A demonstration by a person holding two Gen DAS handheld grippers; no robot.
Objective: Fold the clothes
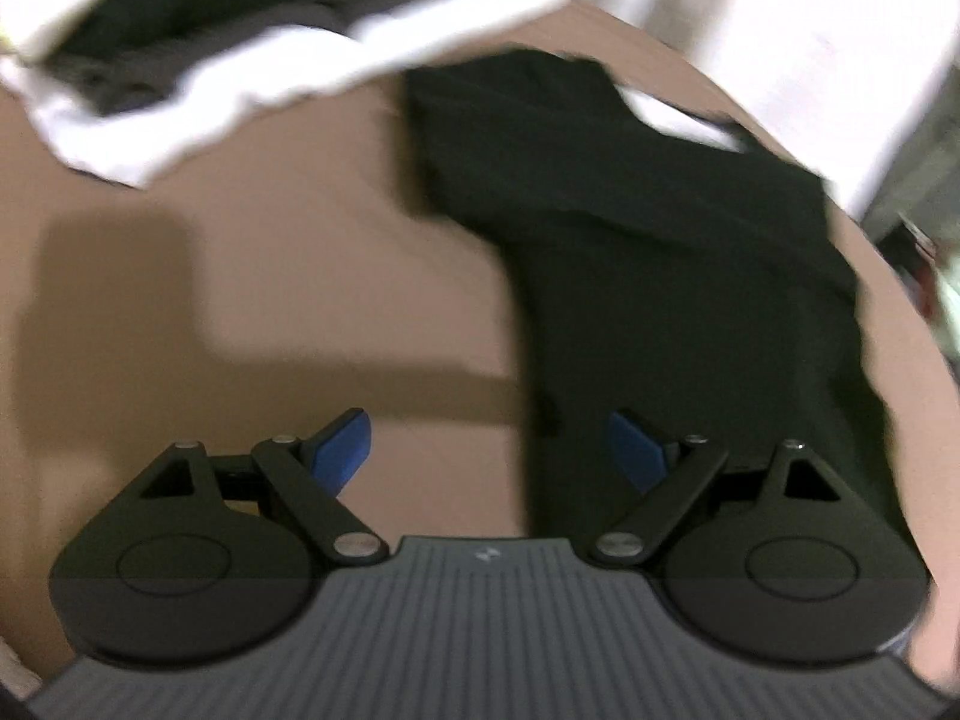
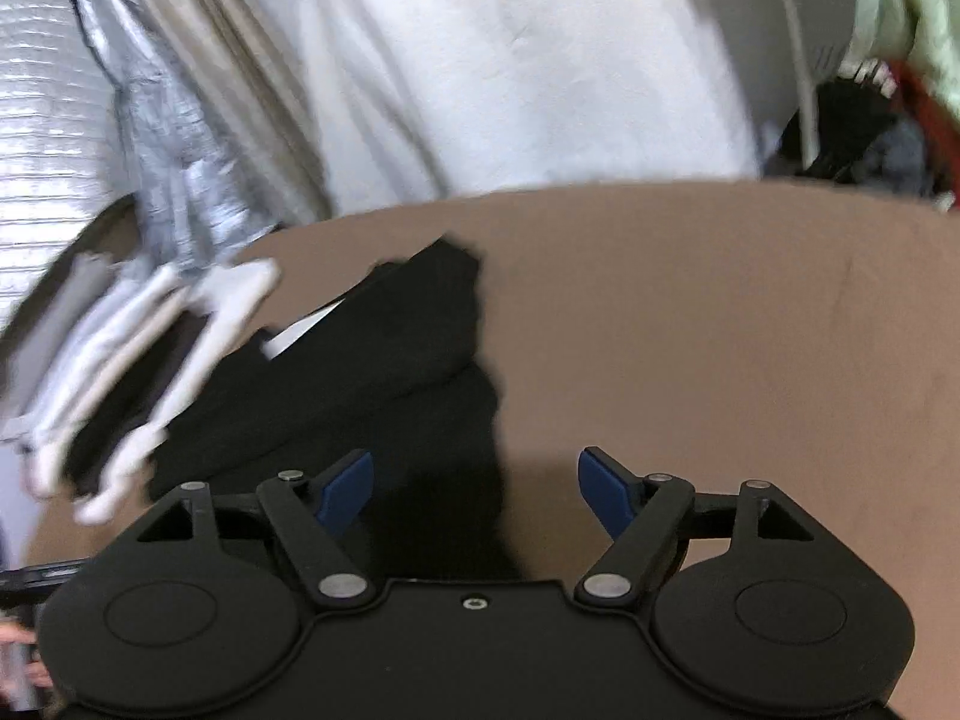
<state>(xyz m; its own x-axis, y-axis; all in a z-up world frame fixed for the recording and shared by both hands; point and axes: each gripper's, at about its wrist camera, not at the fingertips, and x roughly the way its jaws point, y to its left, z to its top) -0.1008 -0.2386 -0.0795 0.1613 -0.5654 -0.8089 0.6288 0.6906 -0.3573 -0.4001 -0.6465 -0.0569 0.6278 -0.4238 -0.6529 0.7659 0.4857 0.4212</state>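
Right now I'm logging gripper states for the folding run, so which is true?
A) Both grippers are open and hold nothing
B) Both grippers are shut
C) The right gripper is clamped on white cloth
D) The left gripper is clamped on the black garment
A: the left gripper and right gripper both show blue fingers spread apart, nothing between them, above the black garment.

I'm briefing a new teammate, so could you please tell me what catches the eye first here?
A black garment lies folded on the brown table, straight ahead of both open claws. Beyond it, at the table's far left, sits a stack of white and dark clothes. Both views are motion-blurred.
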